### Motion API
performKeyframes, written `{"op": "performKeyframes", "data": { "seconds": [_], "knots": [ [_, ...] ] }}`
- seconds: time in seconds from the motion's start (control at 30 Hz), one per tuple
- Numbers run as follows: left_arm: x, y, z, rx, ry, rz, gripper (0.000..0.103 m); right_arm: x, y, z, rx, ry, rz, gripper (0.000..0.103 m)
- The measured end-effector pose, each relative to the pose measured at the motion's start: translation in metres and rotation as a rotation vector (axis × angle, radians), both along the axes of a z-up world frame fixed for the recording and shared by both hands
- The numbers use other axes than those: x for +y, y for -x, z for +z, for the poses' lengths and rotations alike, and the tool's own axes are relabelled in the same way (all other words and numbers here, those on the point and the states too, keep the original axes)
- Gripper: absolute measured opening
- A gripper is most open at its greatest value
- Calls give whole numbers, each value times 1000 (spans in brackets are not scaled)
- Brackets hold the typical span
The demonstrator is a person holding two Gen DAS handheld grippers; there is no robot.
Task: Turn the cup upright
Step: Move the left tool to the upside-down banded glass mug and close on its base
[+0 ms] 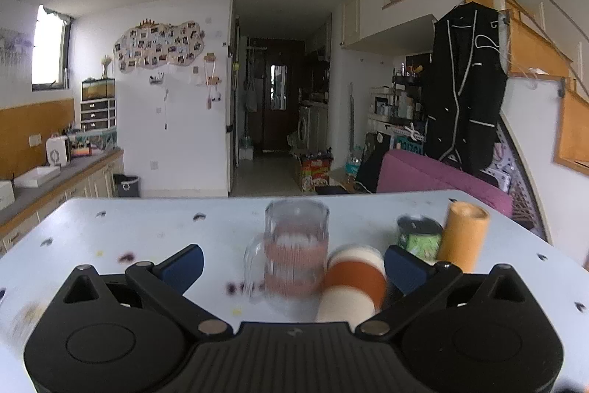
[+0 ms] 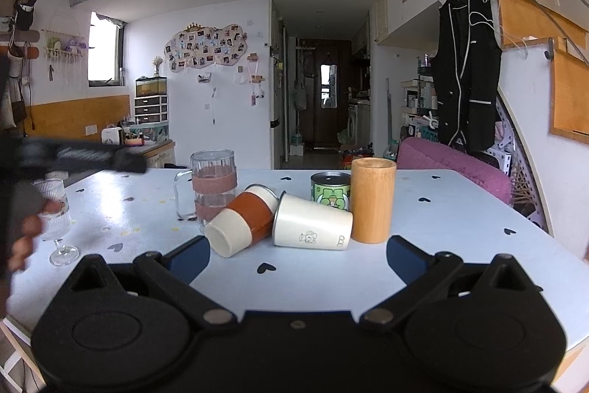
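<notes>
A cream cup with a rust-brown sleeve (image 2: pixel 243 224) lies on its side on the pale blue table (image 2: pixel 441 220), base toward me. A white metal cup (image 2: pixel 313 227) lies on its side beside it, touching it. In the left wrist view the sleeved cup (image 1: pixel 353 282) lies close between my fingers, near the right one. My left gripper (image 1: pixel 294 267) is open. My right gripper (image 2: pixel 298 255) is open and empty, a little short of both cups.
A glass mug with brown bands (image 2: pixel 213 186) stands behind the sleeved cup. A green tin (image 2: pixel 330 190) and a tall bamboo cup (image 2: pixel 372 199) stand at the right. A stemmed glass (image 2: pixel 57 220) stands at the left, by the person's hand. A purple chair (image 2: pixel 456 164) is beyond the table.
</notes>
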State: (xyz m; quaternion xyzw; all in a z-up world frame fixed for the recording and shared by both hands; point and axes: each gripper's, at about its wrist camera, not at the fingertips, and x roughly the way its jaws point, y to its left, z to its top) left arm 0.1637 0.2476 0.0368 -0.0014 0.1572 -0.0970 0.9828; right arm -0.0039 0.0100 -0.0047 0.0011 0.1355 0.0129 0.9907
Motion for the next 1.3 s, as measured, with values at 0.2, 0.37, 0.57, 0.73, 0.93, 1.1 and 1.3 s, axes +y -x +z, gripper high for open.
{"op": "performKeyframes", "data": {
  "seconds": [0.2,0.37,0.57,0.73,0.93,1.1,1.3],
  "knots": [
    [-19,-63,1,45,7,-1,103,-7,-3,-7,14,-2,27,103],
    [-28,-104,-7,83,-11,38,102,-12,-2,-11,25,1,29,103],
    [-34,-134,-20,173,-36,55,95,-23,-1,-12,25,-4,16,103],
    [-37,-143,-36,202,-55,69,87,-30,-1,-16,33,-14,8,103],
    [-38,-134,-28,198,-76,59,74,-33,-4,-17,38,-23,2,103],
    [-24,-116,-27,216,-104,52,74,-33,-8,-20,44,-44,16,103],
    [0,-79,-21,264,-114,49,74,-27,-12,-21,47,-53,44,103]
  ]
}}
